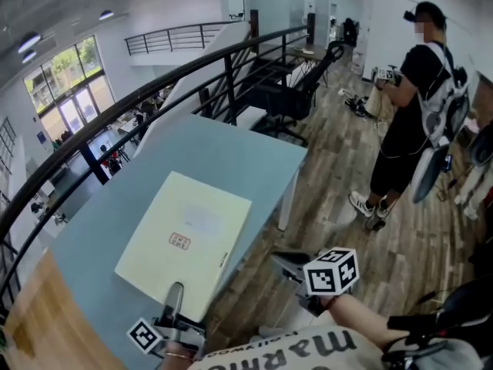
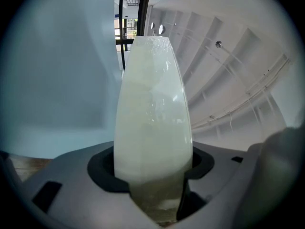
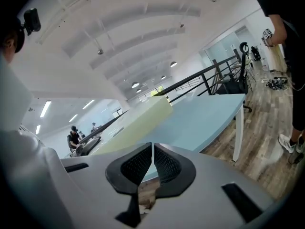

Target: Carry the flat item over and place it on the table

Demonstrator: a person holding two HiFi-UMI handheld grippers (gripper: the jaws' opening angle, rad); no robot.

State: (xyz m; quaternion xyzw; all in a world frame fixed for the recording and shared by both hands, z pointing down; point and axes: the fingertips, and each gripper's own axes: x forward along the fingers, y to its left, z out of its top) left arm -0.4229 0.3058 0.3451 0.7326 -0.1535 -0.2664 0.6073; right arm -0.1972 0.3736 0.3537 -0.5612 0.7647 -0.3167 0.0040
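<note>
A pale yellow flat item [image 1: 189,233] with a small red mark on its top face lies over the light-blue table [image 1: 262,153] at about 8 o'clock in the head view, its near edge pinched in the left gripper [image 1: 175,303] at 7 o'clock. The left gripper view shows that edge running straight up between the two dark pads, which press on it from either side, so the jaws stand only as wide as the item is thick. The right gripper [image 3: 152,156] takes no part in the hold. Its ribbed pads meet tip to tip with nothing between them, and it hangs off the table's near side at 5 o'clock in the head view, above the wood floor [image 1: 347,183]. From that gripper's view the item shows as a slab over the tabletop at 11 o'clock, though whether its far end touches the surface or rides just clear cannot be told. The carrying looks largely done, since the item is already over the table. What remains, by this reading, is to lower it flat, open the left jaws and draw the gripper away. A bystander [image 1: 412,106] stands at 2 o'clock and an office chair [image 1: 296,91] at 12 o'clock, both well apart from the work.
</note>
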